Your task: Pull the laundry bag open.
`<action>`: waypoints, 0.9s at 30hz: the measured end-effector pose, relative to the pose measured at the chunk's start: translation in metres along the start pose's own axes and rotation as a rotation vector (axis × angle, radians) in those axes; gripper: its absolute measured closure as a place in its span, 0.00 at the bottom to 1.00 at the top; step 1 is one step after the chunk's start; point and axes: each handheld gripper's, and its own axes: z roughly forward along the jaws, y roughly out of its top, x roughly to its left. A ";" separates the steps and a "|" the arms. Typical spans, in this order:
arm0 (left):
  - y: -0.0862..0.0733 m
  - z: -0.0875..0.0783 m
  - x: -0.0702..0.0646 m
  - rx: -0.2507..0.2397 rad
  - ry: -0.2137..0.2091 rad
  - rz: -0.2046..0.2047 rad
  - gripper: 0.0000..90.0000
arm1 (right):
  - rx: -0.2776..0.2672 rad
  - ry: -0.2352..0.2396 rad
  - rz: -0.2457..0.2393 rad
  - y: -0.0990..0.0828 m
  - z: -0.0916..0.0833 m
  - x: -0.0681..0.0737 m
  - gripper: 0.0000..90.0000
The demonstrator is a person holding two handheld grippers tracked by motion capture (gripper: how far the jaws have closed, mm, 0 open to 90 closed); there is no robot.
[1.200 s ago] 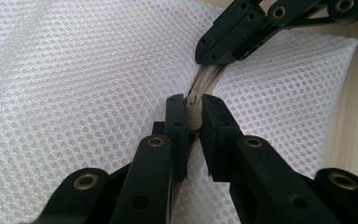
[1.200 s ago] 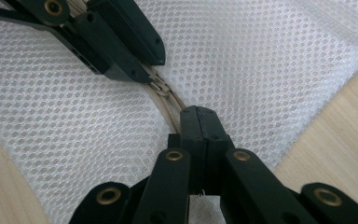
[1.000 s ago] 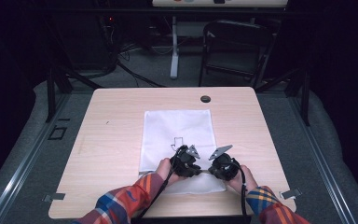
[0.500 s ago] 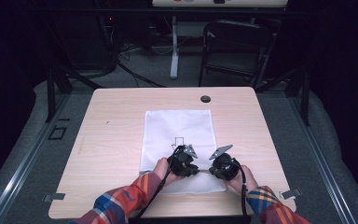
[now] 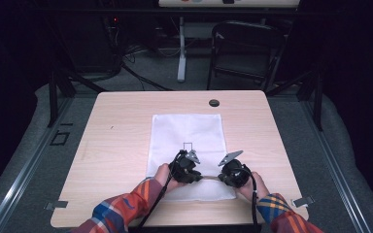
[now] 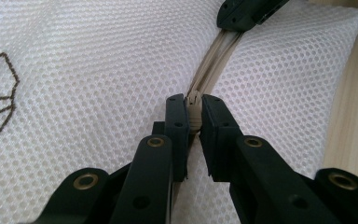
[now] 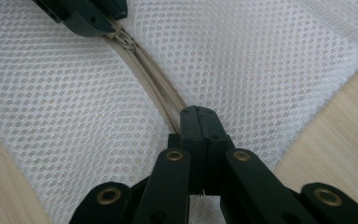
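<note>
Wood table (image 5: pixel 116 145) holds white mesh bag (image 5: pixel 187 131), near edge by person. L gripper (image 6: pixel 194 116) pinches zip pull (image 6: pixel 194 103). R gripper (image 7: pixel 196 122) shut tight on zip (image 7: pixel 156 86) just beside, at bag's right end.

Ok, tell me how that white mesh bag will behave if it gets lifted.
The white mesh bag probably droops: thin netting lying flat. Likely light. The beige zipper, pinched by both tongs, left and right, looks its firmest part.
</note>
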 end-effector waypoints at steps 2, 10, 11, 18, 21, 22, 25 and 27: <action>-0.002 -0.002 0.001 0.003 0.005 0.002 0.91 | -0.001 -0.002 0.003 0.000 0.000 0.000 1.00; -0.005 -0.005 0.000 0.006 0.006 0.007 0.91 | 0.000 0.000 0.002 0.000 0.000 0.000 1.00; -0.005 -0.005 0.000 0.004 0.004 0.007 0.91 | 0.000 0.001 0.002 0.000 0.000 0.000 1.00; -0.006 -0.006 -0.001 0.006 0.007 0.020 0.91 | -0.005 0.000 0.002 0.000 0.000 0.000 1.00; -0.008 -0.008 0.000 -0.001 -0.006 0.008 0.91 | -0.010 0.004 0.011 -0.001 0.000 0.000 1.00; -0.007 -0.008 0.000 0.004 0.001 0.015 0.91 | -0.012 0.004 0.009 -0.001 0.001 0.000 1.00; -0.008 -0.008 -0.001 0.004 0.001 0.015 0.91 | -0.006 0.004 0.014 -0.001 0.000 0.000 1.00; -0.008 -0.008 0.000 0.011 0.009 0.017 0.91 | -0.009 0.007 0.014 -0.001 0.000 0.000 1.00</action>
